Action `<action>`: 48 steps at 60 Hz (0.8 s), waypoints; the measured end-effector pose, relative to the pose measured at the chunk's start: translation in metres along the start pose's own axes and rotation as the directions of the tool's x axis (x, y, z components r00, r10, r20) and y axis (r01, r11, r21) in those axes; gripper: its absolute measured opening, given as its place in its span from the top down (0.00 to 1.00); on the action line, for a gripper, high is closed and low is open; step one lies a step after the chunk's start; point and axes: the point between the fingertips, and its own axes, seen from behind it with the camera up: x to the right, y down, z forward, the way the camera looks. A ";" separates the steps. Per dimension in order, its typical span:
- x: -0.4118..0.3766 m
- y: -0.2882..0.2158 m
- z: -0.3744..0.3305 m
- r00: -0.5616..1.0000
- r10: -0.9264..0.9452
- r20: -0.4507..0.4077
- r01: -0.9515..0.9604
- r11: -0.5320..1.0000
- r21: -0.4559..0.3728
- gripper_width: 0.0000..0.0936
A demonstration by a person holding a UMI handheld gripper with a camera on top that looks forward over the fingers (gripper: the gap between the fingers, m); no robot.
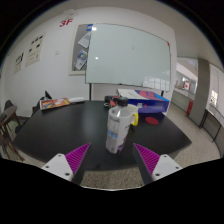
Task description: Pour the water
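Lining up on the bottle

Our gripper (pixel 112 160) is spread wide and holds nothing; the water bottle (pixel 119 131) stands upright on the dark table (pixel 60 125), just ahead of the fingers and centred between them. We should advance straight, close around its middle and avoid tipping it.

Bottle (pixel 119 129) on table (pixel 60 125), box (pixel 143 101) seemingly behind.
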 end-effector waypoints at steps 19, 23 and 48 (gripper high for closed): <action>0.014 -0.025 0.106 0.996 -0.003 0.086 -0.004 0.996 0.084 0.13; 0.012 -0.026 0.116 0.995 -0.006 0.102 -0.004 0.996 0.092 0.18; -0.001 -0.034 0.125 0.984 -0.024 0.177 -0.002 0.989 0.145 0.59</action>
